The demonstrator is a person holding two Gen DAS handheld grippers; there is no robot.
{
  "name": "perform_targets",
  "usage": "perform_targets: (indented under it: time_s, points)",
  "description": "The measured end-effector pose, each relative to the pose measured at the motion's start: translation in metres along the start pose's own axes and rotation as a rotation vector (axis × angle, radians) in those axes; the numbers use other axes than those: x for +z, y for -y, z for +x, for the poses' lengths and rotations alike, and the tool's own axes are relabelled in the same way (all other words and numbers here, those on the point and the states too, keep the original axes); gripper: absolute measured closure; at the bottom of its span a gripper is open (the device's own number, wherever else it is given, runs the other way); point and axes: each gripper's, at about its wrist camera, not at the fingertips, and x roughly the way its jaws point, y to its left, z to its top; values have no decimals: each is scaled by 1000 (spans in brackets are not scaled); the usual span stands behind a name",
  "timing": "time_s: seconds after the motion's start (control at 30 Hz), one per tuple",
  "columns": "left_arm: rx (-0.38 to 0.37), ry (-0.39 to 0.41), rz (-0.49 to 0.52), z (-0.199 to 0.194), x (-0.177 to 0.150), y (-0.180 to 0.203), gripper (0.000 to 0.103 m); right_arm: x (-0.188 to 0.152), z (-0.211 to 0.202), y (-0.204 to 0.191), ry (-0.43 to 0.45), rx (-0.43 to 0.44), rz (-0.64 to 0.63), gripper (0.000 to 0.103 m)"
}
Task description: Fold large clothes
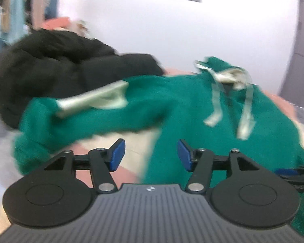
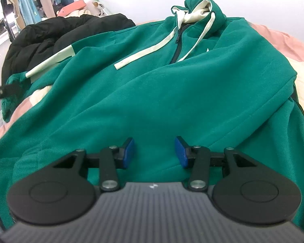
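Green hoodie (image 2: 152, 85) spread flat, black jacket (image 2: 50, 34) beside it

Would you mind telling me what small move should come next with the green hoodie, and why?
Probably close the right gripper on the green hoodie hem beneath it. Both grippers look open and empty, the left gripper near the sleeve, and the hoodie lies front-up, unfolded.

Ahead of the jaws lies a green hoodie (image 2: 152, 81) of soft, matt fleece cloth, with flat woven cream drawstrings (image 2: 148, 51). Left of it, a black puffy jacket (image 2: 50, 32) shows a slight sheen. The pads (image 2: 129, 152) look matt blue rubber.
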Motion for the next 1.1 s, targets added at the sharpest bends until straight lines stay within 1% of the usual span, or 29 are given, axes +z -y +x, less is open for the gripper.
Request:
perform_targets:
  time_s: [0.07,0.1,0.17,0.27,0.37,0.43,0.5,0.53,0.57,0.63,0.7,0.73,0.77,0.8,0.83,0.9,0.93,0.97,1.03,1.07,1.1]
  points:
    - [93,21,22,3,14,-22,20,0,-1,3,3,-3,8,56]
    - [142,41,13,4,21,-34,17,0,-1,4,4,-5,12,56]
    - [208,73,-24,8,31,-59,14,0,-2,5,7,-7,22,56]
    - [267,78,-66,22,36,-94,12,2,0,4,8,-15,23,56]
    - [298,51,-48,41,28,-116,12,2,2,2,7,-30,4,56]
    - [270,18,-37,56,22,-122,13,2,2,0,7,-35,-2,56]
    - [268,3,10,69,18,-119,13,3,4,-1,6,-37,-3,56]
    - [289,-5,49,76,17,-116,13,4,4,-1,6,-37,-5,56]
    - [329,-13,83,79,14,-114,13,4,5,-1,6,-35,-6,56]
    - [410,-34,118,91,11,-112,13,5,7,-1,8,-33,-9,56]
    - [493,-56,138,102,6,-116,16,5,8,0,9,-29,-5,56]
    - [538,-64,140,105,5,-120,22,5,9,1,10,-26,0,56]
    - [564,-75,129,106,4,-126,25,5,9,2,11,-24,5,56]
    - [570,-87,100,104,4,-133,26,6,10,2,11,-21,10,56]
    - [560,-92,61,102,4,-140,30,7,10,3,9,-17,13,56]
    - [541,-100,39,97,6,-149,39,11,10,5,5,-11,19,56]
    - [538,-101,35,96,7,-152,54,12,11,6,0,-7,23,56]
    - [529,-109,21,94,9,-157,77,13,10,8,-4,-6,29,56]
    - [522,-125,-3,86,17,-163,86,13,9,10,-9,-2,43,56]
    - [515,-131,-2,80,23,-165,89,13,9,11,-9,2,45,56]
    - [506,-134,-5,76,32,-167,90,13,8,11,-8,3,43,56]
